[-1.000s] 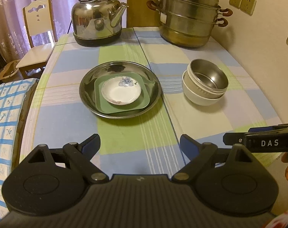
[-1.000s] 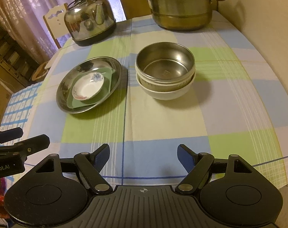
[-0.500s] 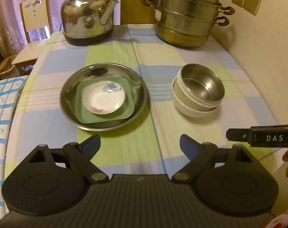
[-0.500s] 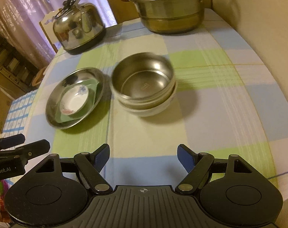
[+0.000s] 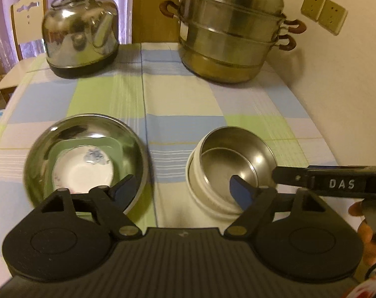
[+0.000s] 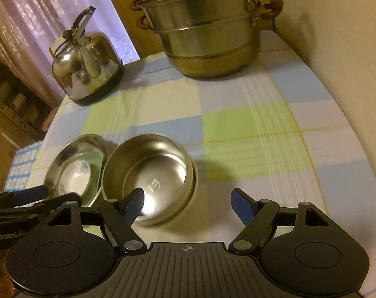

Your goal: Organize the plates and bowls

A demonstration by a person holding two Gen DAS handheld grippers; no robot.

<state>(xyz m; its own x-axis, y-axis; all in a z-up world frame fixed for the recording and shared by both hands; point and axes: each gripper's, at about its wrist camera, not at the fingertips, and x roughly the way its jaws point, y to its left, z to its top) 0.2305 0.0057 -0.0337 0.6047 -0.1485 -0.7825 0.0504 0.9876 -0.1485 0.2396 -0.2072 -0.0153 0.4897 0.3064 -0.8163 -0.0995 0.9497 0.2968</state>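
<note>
A steel bowl (image 5: 235, 154) sits nested in a white bowl (image 5: 207, 198) on the checked tablecloth. To its left a wide steel plate (image 5: 39, 154) holds a green square plate (image 5: 113, 146) with a small white flowered dish (image 5: 83, 171) on top. My left gripper (image 5: 183, 188) is open and empty, its fingers just in front of the plate and the bowls. My right gripper (image 6: 188, 202) is open and empty, its left finger over the near rim of the steel bowl (image 6: 153, 171). The stacked plates (image 6: 73, 171) show at the left of the right wrist view.
A steel kettle (image 5: 81, 42) stands at the back left and a stacked steamer pot (image 5: 232, 39) at the back right. A wall (image 5: 336, 87) with sockets runs along the right. A chair (image 5: 26, 24) stands beyond the table's left corner.
Both grippers have moved forward and lower toward the dishes, which now sit right at the fingertips. Both stay open. The dishes have not moved.
</note>
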